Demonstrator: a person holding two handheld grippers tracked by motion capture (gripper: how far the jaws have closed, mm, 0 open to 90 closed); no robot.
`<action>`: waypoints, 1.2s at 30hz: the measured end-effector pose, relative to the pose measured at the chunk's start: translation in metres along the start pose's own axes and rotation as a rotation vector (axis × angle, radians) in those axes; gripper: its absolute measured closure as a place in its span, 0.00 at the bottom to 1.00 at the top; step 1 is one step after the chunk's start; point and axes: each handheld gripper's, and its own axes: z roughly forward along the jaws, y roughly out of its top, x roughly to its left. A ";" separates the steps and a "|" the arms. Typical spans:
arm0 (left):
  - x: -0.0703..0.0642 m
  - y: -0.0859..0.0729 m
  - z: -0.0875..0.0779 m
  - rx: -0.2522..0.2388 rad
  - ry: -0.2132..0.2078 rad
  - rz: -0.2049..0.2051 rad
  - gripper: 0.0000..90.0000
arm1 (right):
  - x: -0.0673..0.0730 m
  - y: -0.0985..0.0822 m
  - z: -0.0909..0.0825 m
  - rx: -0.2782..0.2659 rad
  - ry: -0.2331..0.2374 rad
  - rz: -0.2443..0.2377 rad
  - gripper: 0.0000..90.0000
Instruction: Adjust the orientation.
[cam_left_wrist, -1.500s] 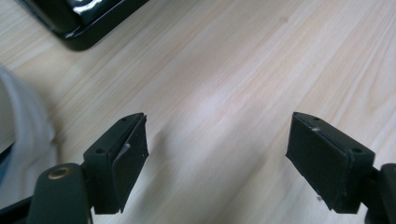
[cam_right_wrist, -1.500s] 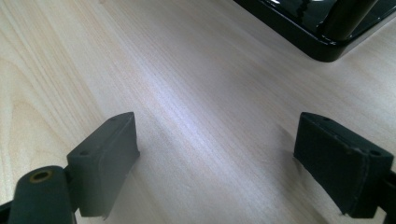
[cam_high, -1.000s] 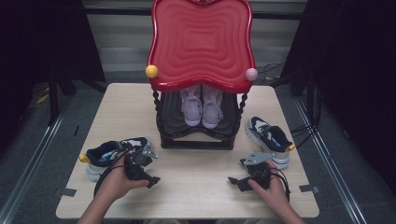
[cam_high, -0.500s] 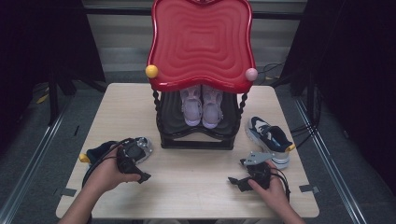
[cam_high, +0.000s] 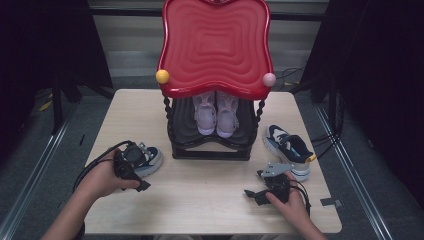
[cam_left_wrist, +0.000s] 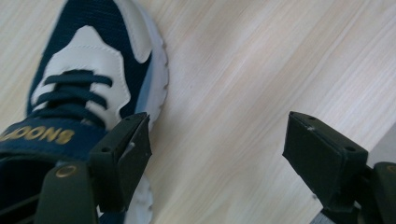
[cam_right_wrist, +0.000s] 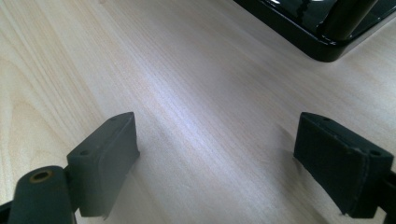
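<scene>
Work in hand: putting the pair of navy-and-white sneakers away on the red-topped shoe rack (cam_high: 216, 50), where a pink pair (cam_high: 215, 112) already stands on the lower shelf.

What has changed: a second ago the left sneaker (cam_high: 145, 157) lay stretched out across the left part of the tabletop (cam_high: 200, 190) with the left gripper (cam_high: 134, 152) at its near end; now the hand has drawn back and up toward the left edge, and the gripper covers most of the shoe in the high view, only the toe end showing.

Left gripper jaws: apart, wide. In the left gripper view the left sneaker (cam_left_wrist: 79, 93) lies under and beside one jaw, and bare wood shows between the two. No pad can be seen pressing on the shoe, so it reads as not held.

Right gripper (cam_high: 267, 182): unmoved near the front right of the tabletop. Its jaws are apart over bare wood, the black base of the rack (cam_right_wrist: 317, 28) ahead of them.

Right sneaker (cam_high: 287, 150): in the same place as before, lying on the tabletop just right of the rack, untouched.

Meaning for the task: judged from this, the left hand is lining up for a grip on the shoe's collar or side rather than carrying it. Neither navy shoe is on the rack yet, so both placements remain.
</scene>
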 end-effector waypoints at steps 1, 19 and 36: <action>0.002 -0.001 -0.003 0.008 0.002 0.003 0.25 | 0.000 0.000 0.000 -0.001 -0.001 0.004 0.14; 0.031 -0.017 -0.038 0.107 0.059 -0.034 0.29 | 0.000 0.000 0.000 -0.002 -0.001 0.003 0.14; 0.054 -0.038 -0.012 0.208 0.126 0.000 0.42 | 0.000 0.000 0.000 -0.002 -0.001 0.003 0.14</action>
